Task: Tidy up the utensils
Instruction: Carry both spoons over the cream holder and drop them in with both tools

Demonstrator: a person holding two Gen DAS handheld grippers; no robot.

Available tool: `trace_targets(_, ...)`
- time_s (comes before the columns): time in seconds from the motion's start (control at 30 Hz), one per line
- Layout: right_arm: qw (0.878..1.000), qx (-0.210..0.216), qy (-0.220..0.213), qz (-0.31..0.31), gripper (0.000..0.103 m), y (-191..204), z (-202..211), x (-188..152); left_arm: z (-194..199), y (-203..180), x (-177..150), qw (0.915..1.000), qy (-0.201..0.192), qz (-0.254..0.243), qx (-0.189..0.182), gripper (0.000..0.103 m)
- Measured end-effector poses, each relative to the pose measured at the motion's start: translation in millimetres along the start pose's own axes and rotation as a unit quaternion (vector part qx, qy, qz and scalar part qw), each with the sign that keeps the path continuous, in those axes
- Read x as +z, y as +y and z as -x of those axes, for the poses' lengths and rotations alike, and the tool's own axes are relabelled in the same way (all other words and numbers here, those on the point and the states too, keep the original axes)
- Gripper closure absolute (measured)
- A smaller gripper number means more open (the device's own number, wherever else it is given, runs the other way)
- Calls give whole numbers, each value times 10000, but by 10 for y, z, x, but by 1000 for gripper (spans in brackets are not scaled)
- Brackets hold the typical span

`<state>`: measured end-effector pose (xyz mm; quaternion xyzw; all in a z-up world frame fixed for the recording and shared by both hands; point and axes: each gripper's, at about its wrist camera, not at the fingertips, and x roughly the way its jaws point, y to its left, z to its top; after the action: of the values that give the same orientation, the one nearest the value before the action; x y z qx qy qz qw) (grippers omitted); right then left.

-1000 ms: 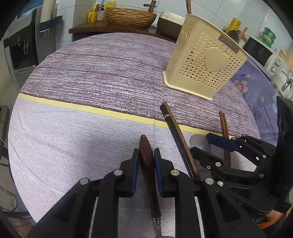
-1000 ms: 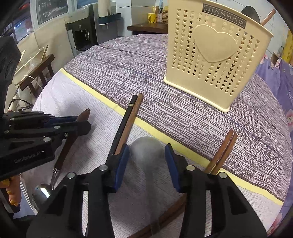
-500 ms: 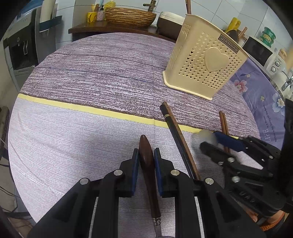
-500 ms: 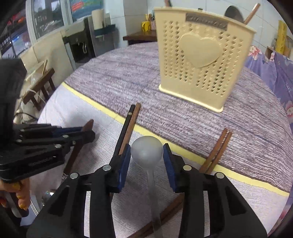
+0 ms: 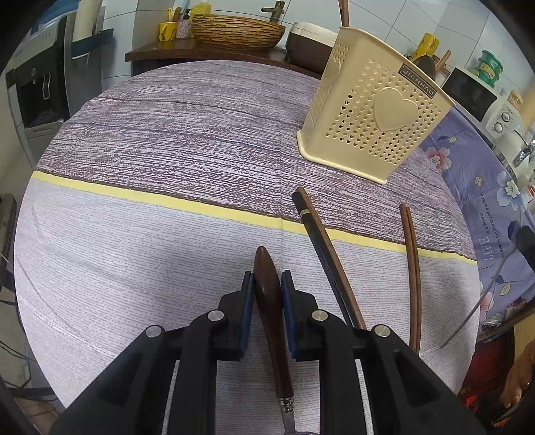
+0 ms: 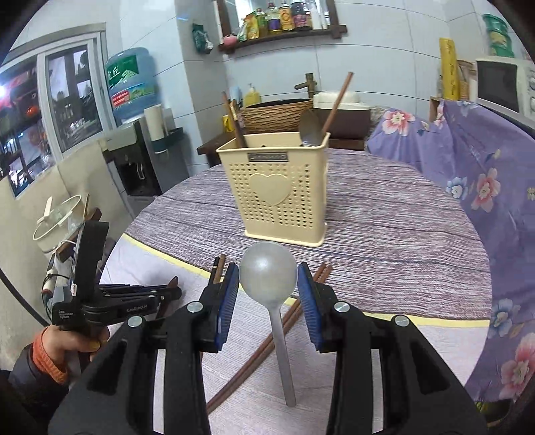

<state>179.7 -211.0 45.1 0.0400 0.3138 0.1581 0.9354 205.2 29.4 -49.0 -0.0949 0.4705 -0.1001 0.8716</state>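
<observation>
- We find the left gripper (image 5: 266, 284) low over the bench, its blue-padded fingers (image 5: 247, 301) clamped on the dark brown wooden handle (image 5: 269, 301) of a utensil; the handle's rounded tip points away from the camera, and a metal neck shows at its near end.
- We find the right gripper (image 6: 268, 281) raised off the bench, with its fingers (image 6: 228, 297) pressed against both sides of the bowl of a grey metal spoon (image 6: 268, 279). The spoon's handle runs back toward the camera between the fingers.
- In the right wrist view a hand in an orange cuff (image 6: 72, 341) holds the left gripper at the lower left.
- Just beyond the left gripper, a pair of chopsticks, one black and one brown (image 5: 321, 247), lies on the cloth-covered round bench (image 5: 133, 234), crossing its yellow stripe.
- Further right, well apart from that pair, a second pair of reddish-brown chopsticks (image 5: 411, 254) lies side by side.
- Farther on stands the cream perforated plastic utensil holder with a heart emblem (image 6: 284, 190), upright on the purple part of the cloth.
- It already contains a metal spoon (image 6: 309, 128) and brown sticks (image 6: 337, 100) leaning out of the top.
- Behind the bench we note a woven basket (image 5: 234, 30) on a dark side table.
</observation>
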Motion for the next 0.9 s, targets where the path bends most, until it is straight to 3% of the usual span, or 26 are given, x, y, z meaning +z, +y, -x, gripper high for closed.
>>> trace_targets(0.37, 9993, -42, -278, -252, 66, -117, 226, -45, 479, -100, 67, 9976, -594, -198, -302, 87)
trace_targets(0.63, 9987, -57, -384, -340, 66, -143, 324, -42, 1013, -175, 118, 9907, -1145, -367, -644, 87)
trace_targets(0.9, 9985, -56, -402, -369, 66, -131, 342, -44, 1045, -172, 166, 9893, -1225, -432, -666, 87)
